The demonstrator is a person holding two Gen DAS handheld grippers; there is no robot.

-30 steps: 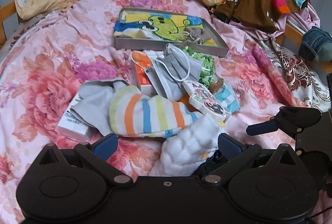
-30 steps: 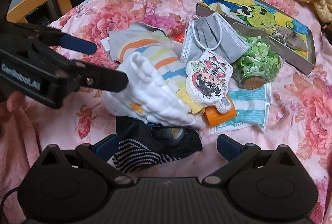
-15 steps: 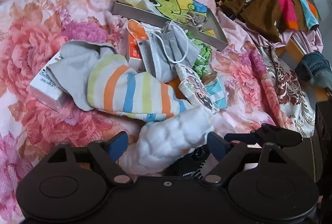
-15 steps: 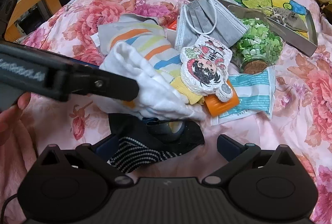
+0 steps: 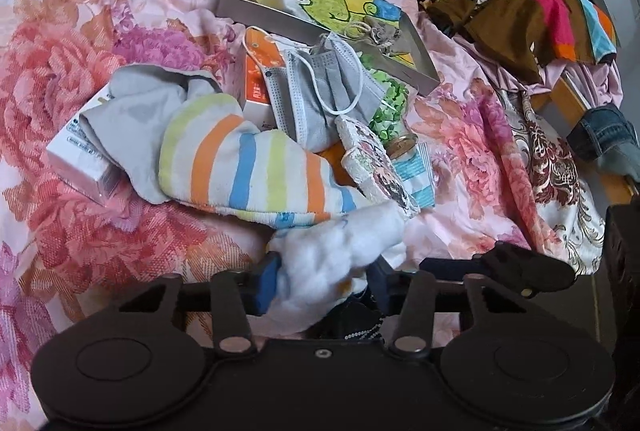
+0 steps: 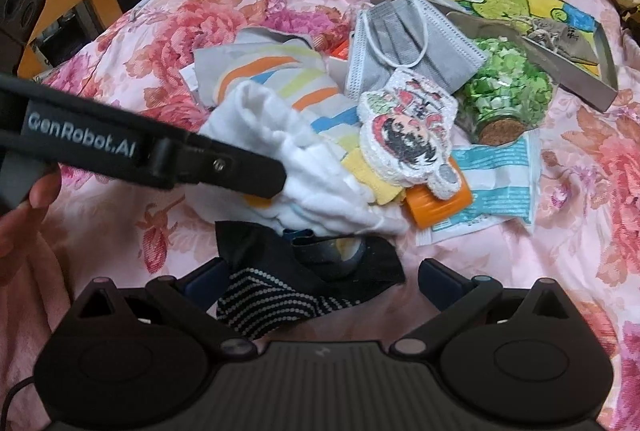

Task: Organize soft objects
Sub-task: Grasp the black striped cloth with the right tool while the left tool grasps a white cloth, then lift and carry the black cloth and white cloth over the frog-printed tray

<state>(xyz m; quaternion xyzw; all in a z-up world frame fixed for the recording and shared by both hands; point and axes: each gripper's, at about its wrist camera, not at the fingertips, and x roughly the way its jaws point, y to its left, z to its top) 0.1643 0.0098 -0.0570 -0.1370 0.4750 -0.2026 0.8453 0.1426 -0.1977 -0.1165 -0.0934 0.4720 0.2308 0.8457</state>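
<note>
White cloth [image 5: 340, 263], pink floral bedspread [image 5: 80, 31]

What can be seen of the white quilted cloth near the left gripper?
The white quilted cloth is soft, puffy and crumpled, with small orange marks near its lower edge. It lies at the near end of the pile, overlapping the striped towel and a dark dotted garment. The left gripper is closing around it, its blue fingers on either side, bunching the fabric.
</note>
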